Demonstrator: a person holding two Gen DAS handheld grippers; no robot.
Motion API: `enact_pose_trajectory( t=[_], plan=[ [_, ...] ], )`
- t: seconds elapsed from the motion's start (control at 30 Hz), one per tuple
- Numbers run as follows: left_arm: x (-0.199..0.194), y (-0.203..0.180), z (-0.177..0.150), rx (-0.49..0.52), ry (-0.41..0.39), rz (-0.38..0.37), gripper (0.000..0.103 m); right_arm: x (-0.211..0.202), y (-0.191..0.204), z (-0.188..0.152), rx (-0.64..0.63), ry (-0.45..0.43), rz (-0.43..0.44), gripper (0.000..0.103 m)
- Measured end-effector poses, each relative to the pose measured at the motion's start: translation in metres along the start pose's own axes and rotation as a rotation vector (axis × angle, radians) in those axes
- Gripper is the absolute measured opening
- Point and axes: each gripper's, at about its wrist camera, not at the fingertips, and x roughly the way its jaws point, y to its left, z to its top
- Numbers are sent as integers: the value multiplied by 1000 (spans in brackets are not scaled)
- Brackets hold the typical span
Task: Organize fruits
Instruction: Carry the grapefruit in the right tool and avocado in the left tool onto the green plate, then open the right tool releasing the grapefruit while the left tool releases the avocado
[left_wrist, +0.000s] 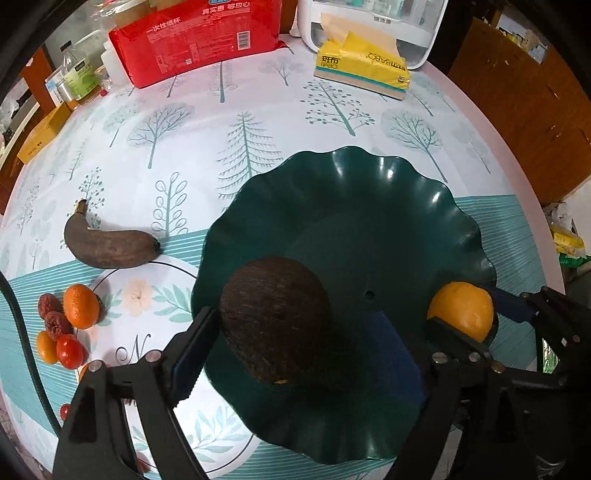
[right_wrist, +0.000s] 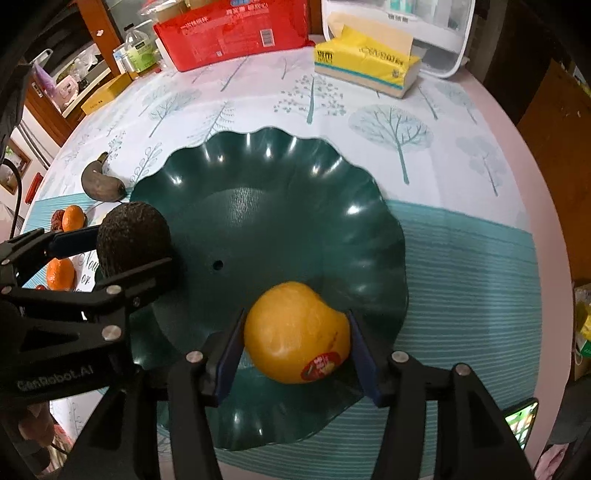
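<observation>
Two hand-held grippers reach steeply down into a dark green scalloped bowl (right_wrist: 288, 173) that stands on a table covered by a tree-print cloth (left_wrist: 258, 122). The left gripper (left_wrist: 295, 350) straddles a dark, rough-skinned avocado (left_wrist: 275, 319) lying at the bowl's near left rim; its jaws stand wide, the left pad (left_wrist: 192, 354) just beside the fruit and the right pad clearly apart from it, so the avocado is released. The right gripper (right_wrist: 295, 349) brackets a yellow-orange citrus fruit with a red sticker (right_wrist: 297, 332) resting on the bowl's floor near its front edge; its blue pads lie close against both flanks of the fruit, and whether they press on it or have just let go cannot be told. Outside the bowl, to the left on the cloth, lie an overripe brown banana (left_wrist: 109, 245), a mandarin (left_wrist: 81, 306), two wrinkled red dates (left_wrist: 53, 315), a small orange fruit and a red tomato (left_wrist: 70, 350), grouped touching one another. At the far edge of the table stand a red plastic package (left_wrist: 195, 40), a yellow tissue pack (left_wrist: 364, 64), a white appliance (left_wrist: 373, 22) and a bottle (left_wrist: 75, 77).
</observation>
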Motion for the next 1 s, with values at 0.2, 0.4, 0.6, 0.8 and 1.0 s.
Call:
enact_pose_trajectory(
  t=[0.2, 0.4, 0.6, 0.8, 1.0],
  plan=[
    [-10, 8, -2, -24, -5, -14, 85, -8, 3, 1, -12, -18, -8, 58],
    [-25, 10, -4, -33, -26, -19, 87, -17, 4, -2, -6, -42, -6, 58],
    [-39, 8, -10, -23, -46, -26, 88, -26, 6, -6, 4, -62, -1, 58],
    [-54, 12, -18, -33, -78, -57, 88, -36, 11, -11, 8, -83, -4, 58],
    [-70, 20, -25, -40, -124, -42, 88, -48, 15, -14, 15, -105, -19, 58]
  ],
)
